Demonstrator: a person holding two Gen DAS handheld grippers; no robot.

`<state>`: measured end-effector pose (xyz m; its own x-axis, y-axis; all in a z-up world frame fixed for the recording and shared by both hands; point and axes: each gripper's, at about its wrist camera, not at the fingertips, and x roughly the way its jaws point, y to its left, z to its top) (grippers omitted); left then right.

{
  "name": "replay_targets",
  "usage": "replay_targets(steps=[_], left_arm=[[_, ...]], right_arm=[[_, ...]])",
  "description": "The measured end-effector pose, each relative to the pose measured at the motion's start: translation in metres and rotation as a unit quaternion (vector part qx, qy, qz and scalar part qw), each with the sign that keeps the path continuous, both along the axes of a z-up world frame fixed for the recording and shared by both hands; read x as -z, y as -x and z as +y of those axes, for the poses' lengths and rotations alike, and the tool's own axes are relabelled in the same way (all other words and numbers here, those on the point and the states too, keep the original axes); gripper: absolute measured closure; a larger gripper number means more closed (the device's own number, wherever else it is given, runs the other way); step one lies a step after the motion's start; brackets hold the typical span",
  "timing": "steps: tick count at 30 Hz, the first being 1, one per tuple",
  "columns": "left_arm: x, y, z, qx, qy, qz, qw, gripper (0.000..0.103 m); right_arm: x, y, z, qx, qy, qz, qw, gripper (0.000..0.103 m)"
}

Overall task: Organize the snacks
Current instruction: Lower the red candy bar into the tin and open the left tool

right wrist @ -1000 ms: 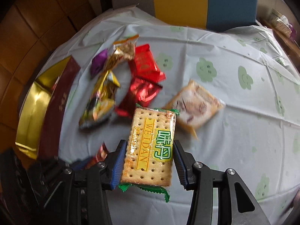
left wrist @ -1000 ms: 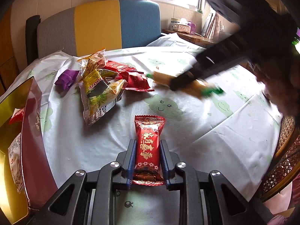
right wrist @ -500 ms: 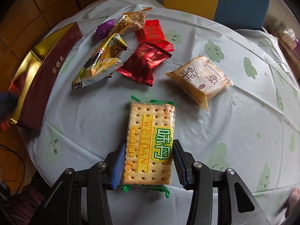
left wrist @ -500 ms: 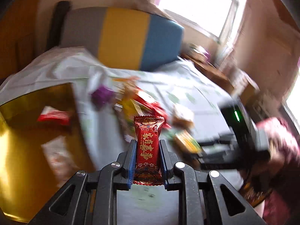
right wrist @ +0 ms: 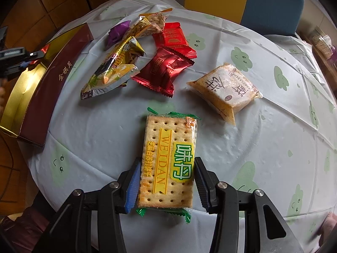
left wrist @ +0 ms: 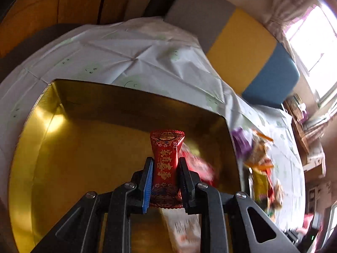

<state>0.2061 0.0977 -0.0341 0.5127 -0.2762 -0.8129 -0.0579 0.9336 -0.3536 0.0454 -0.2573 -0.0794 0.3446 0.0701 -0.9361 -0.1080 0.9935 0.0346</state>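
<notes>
- Left wrist view looked down into the gold-lined box (left wrist: 88, 160); blurred packets lay on its floor, a red one (left wrist: 200, 164) and a white one (left wrist: 183, 229). Snack pile outside the box was smeared here.
- Right wrist view showed the worktop (right wrist: 263, 158) sharply: box at the left edge with a dark red outer wall, loose snack pile beside it, and the other gripper over the box, far left.
- Left hand-held gripper (left wrist: 165, 181) pinched a red candy packet (left wrist: 165, 164) with gold characters, upright between the pads, held above the box interior.
- Right hand-held gripper (right wrist: 166, 181) pinched a cracker packet (right wrist: 168, 160) by its long edges, over the worktop; green crimped ends, yellow "WEIDAN" band.
- Loose on the cloth: purple candy (right wrist: 117, 32), peanut bag (right wrist: 151, 24), yellow foil bag (right wrist: 113, 71), two red foil packets (right wrist: 164, 71), pale pastry packet (right wrist: 226, 89) apart to the right.
</notes>
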Motion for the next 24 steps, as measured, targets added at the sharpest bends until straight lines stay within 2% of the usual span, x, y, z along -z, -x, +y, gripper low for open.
replay_targets(steps=[2, 5, 8, 11, 14, 17, 24], left_arm=[[0.008, -0.014, 0.004, -0.02, 0.001, 0.008, 0.9998, 0.08], [0.019, -0.03, 0.007, -0.032, -0.003, 0.027, 0.9991, 0.073], [0.023, -0.032, 0.007, -0.032, 0.005, 0.033, 0.9989, 0.066], [0.019, -0.027, 0.011, -0.038, 0.002, 0.025, 0.999, 0.066], [0.011, -0.012, 0.014, -0.045, -0.013, 0.015, 0.9988, 0.066], [0.0, 0.012, 0.013, -0.039, -0.035, -0.012, 0.9986, 0.066], [-0.019, 0.071, -0.007, -0.002, -0.113, -0.061, 0.9917, 0.066]], right_arm=[[0.0, 0.001, -0.001, 0.0, -0.001, 0.0, 1.0, 0.054], [-0.001, 0.001, -0.001, -0.001, -0.001, 0.0, 1.0, 0.054], [-0.001, 0.001, -0.001, -0.003, 0.0, 0.0, 1.0, 0.054], [0.0, 0.001, 0.0, -0.005, 0.003, 0.0, 1.0, 0.054], [0.001, 0.002, 0.003, -0.007, 0.006, -0.001, 1.0, 0.054], [0.002, 0.002, 0.004, -0.008, 0.009, -0.003, 1.0, 0.054], [0.001, 0.003, 0.004, -0.006, 0.008, -0.006, 1.0, 0.054]])
